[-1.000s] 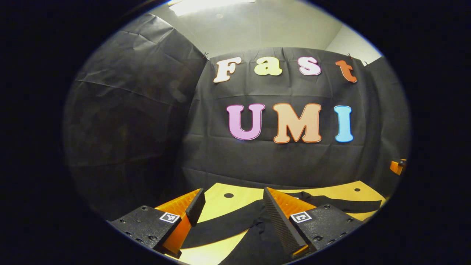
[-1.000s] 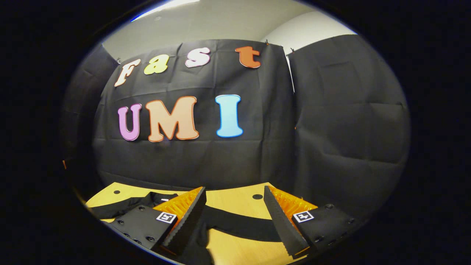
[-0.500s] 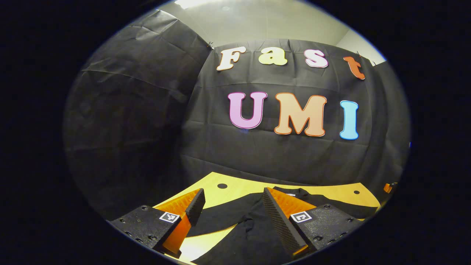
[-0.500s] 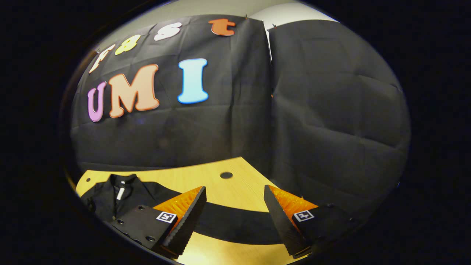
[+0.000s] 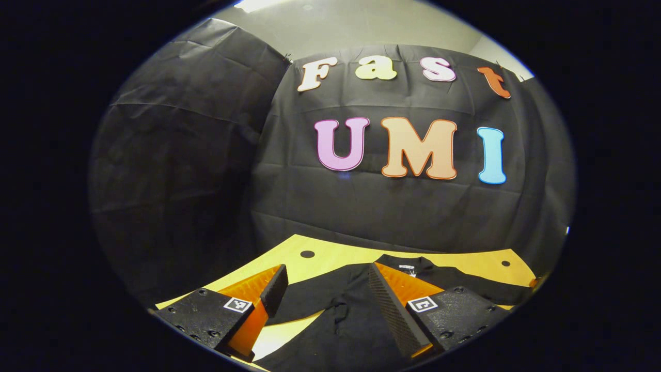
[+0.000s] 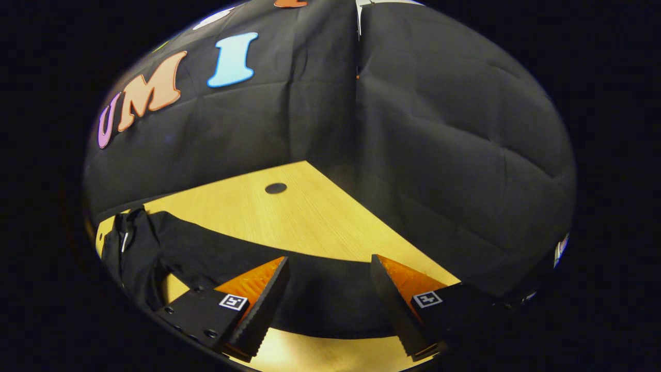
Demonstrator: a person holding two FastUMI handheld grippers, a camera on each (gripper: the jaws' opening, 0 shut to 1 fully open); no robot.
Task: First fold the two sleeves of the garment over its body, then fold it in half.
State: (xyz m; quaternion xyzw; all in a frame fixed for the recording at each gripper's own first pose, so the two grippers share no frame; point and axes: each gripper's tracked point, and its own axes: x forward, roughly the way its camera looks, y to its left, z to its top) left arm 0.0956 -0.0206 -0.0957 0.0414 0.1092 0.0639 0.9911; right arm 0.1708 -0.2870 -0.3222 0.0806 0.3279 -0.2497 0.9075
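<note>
Down in the left gripper view, the left gripper (image 5: 323, 299) hangs with its fingers spread apart and nothing between them, above a black shirt (image 5: 351, 320) that lies flat on the wooden table (image 5: 335, 256). One sleeve (image 5: 310, 297) runs out sideways from the body, crossing the gap between the fingers, and the collar (image 5: 408, 266) lies toward the far edge of the table, near the black cloth wall (image 5: 181, 181).

Over in the right gripper view, the right gripper (image 6: 330, 305) is likewise spread wide, gripping nothing. It hovers over the other sleeve (image 6: 320, 299), which stretches across the table (image 6: 289, 217) from the body at the left. The collar (image 6: 124, 232) shows at the far left edge.
</note>
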